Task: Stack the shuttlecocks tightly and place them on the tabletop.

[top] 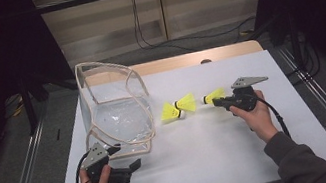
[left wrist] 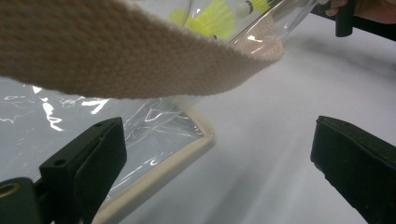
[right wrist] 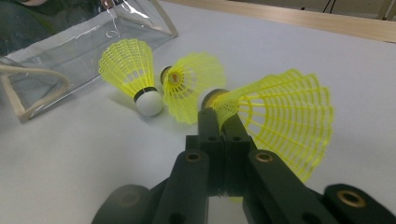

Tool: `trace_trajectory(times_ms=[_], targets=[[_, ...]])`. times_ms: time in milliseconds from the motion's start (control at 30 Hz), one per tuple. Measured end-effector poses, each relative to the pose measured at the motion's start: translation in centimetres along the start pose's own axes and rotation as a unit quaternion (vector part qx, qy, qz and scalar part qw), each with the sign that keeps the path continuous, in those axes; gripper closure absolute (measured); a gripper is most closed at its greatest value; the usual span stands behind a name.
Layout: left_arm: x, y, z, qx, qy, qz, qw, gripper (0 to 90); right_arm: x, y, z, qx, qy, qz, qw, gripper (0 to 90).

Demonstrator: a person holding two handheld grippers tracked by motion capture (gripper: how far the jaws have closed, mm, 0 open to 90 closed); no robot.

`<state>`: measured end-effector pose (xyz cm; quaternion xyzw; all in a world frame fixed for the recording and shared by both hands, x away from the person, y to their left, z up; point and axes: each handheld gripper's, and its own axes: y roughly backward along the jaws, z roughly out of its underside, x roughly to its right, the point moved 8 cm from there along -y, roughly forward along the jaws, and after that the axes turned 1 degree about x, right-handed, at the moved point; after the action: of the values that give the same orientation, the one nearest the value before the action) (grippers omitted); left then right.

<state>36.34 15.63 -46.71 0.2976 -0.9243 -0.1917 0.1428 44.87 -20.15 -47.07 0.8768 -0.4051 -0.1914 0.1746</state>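
Observation:
A clear plastic bag (top: 114,111) with beige trim stands on the white table, its strap (left wrist: 140,60) hanging just above my left gripper's jaws. My left gripper (top: 129,157) (left wrist: 217,135) is open at the bag's front corner, and the trimmed edge (left wrist: 187,154) lies between the jaws without being pressed. Right of the bag lie two yellow shuttlecocks (top: 171,112) (top: 186,102), with a third (top: 214,95) beside them. My right gripper (top: 217,102) (right wrist: 219,116) is shut on that third shuttlecock (right wrist: 280,116), pinching its skirt close to the cork. The nearer loose one (right wrist: 130,65) has a white cork.
The table (top: 203,160) has a wooden strip along its far edge (top: 186,60). Metal rails run down both sides of it, and cables lie on the floor behind. A wide stretch of white surface lies between my two hands.

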Motion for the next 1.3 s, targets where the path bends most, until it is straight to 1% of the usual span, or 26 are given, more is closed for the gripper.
trace_trajectory(times_ms=[267,500,667,767,933,1067,1133,1300], targets=[[0.1,0.0,0.0,-0.001,0.001,0.002,1.0000,3.7,-0.1,-0.6,-0.3,-0.003,0.005,0.002,1.0000,89.4],[0.0,-0.1,0.0,-0.001,0.001,0.002,1.0000,3.6,-0.2,-1.2,-0.2,-0.003,0.000,-0.002,1.0000,89.5],[0.1,-0.1,0.0,0.000,0.000,0.002,1.0000,3.6,-0.3,-1.6,-0.2,-0.004,0.002,0.000,1.0000,89.5],[0.1,-0.1,0.0,0.000,0.001,0.002,1.0000,3.6,-0.3,-1.7,-0.3,-0.004,-0.002,-0.002,1.0000,89.5],[0.1,-0.1,0.0,0.000,0.000,0.002,1.0000,3.6,-0.3,-1.9,-0.6,0.003,-0.002,-0.001,1.0000,89.5],[0.1,-0.2,0.0,-0.001,0.001,0.002,1.0000,3.6,-0.3,-2.1,-0.5,-0.001,-0.001,-0.001,1.0000,89.5],[0.1,-0.2,0.0,-0.001,0.001,0.002,1.0000,3.6,-0.3,-2.2,-0.5,0.001,-0.005,-0.001,1.0000,89.6],[0.1,-0.2,0.1,-0.002,0.001,0.001,1.0000,3.6,-0.5,-2.5,-0.6,0.001,-0.001,-0.003,1.0000,89.5]])
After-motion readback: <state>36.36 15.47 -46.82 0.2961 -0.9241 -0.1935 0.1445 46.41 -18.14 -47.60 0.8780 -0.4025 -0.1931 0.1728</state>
